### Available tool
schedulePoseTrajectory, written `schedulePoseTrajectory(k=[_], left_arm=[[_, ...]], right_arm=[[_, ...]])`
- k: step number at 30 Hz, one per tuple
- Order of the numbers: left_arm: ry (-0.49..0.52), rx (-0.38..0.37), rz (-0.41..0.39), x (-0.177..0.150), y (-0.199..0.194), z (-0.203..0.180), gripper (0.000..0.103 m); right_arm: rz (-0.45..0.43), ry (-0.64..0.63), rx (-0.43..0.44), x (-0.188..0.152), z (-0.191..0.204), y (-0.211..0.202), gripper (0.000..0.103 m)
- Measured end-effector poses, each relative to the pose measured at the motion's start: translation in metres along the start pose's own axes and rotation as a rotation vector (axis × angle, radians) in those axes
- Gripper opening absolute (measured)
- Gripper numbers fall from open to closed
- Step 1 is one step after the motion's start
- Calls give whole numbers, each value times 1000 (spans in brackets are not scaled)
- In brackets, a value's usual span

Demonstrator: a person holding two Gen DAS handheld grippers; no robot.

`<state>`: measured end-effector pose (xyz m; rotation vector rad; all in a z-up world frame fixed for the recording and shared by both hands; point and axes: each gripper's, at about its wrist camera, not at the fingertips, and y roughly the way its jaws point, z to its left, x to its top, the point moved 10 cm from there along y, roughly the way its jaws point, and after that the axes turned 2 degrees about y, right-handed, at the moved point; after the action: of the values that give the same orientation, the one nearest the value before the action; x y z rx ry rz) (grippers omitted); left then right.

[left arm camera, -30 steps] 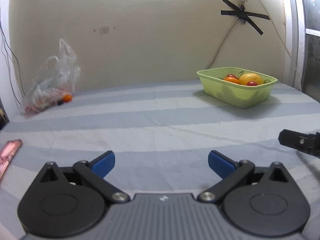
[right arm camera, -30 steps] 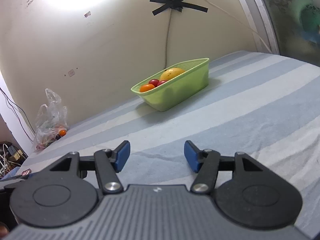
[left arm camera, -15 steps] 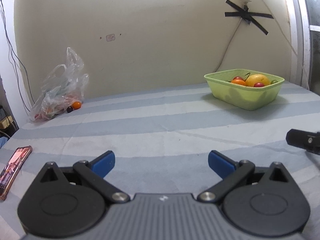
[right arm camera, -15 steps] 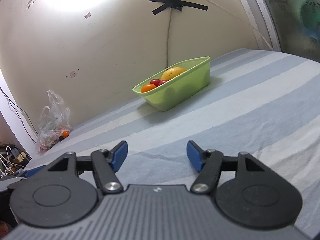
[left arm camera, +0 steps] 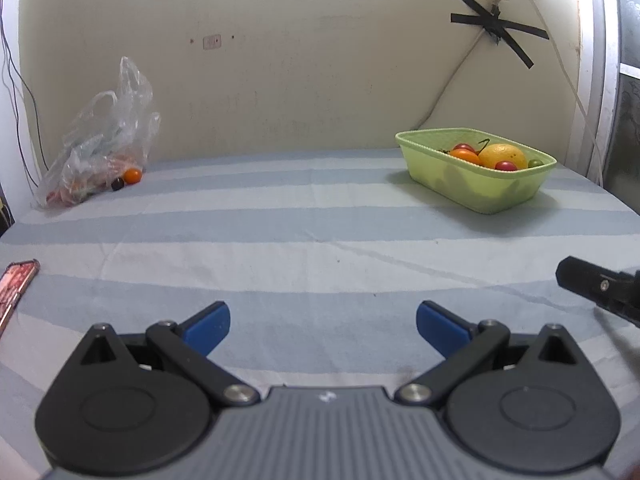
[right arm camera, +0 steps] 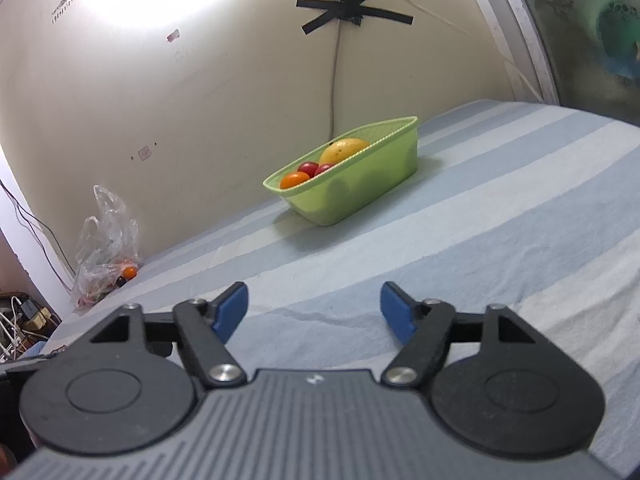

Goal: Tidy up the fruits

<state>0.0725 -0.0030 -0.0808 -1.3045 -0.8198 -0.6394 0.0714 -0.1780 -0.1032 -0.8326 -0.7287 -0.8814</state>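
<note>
A light green basket (left arm camera: 480, 188) (right arm camera: 360, 192) stands on the striped sheet near the wall. It holds a big yellow-orange fruit (left arm camera: 503, 155) (right arm camera: 343, 150), an orange one (left arm camera: 465, 155) (right arm camera: 295, 179) and small red ones (left arm camera: 505, 165) (right arm camera: 308, 167). A clear plastic bag (left arm camera: 100, 140) (right arm camera: 105, 248) with more small fruits lies far left by the wall, an orange fruit (left arm camera: 132, 175) (right arm camera: 129, 272) at its mouth. My left gripper (left arm camera: 322, 326) is open and empty, well short of both. My right gripper (right arm camera: 314, 312) is empty, its jaws opening; one black finger (left arm camera: 592, 284) shows in the left wrist view.
A phone (left arm camera: 14, 286) lies at the sheet's left edge. A cable and black tape cross (left arm camera: 496, 32) (right arm camera: 352, 12) hang on the wall behind the basket. Wires and a plug strip (right arm camera: 20, 320) sit on the floor at the far left. A window frame (left arm camera: 600, 80) bounds the right side.
The right gripper's blue pads have spread further apart. The left wrist view tilted up a little and then settled; the phone came more into sight. Basket and bag have not moved.
</note>
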Motion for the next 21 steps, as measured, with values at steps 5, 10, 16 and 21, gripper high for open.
schedulePoseTrajectory(k=[5, 10, 16, 21], left_arm=[[-34, -39, 15, -4, 2, -4, 103], [-45, -31, -37, 4, 2, -1, 103], [-15, 9, -140, 23, 3, 6, 103], [-31, -6, -182, 26, 0, 10, 103]], right_arm=[[-16, -17, -8, 0, 2, -1, 78], [-25, -8, -15, 1, 1, -1, 78], [-26, 6, -15, 0, 0, -2, 80], [-24, 21, -13, 1, -2, -2, 81]])
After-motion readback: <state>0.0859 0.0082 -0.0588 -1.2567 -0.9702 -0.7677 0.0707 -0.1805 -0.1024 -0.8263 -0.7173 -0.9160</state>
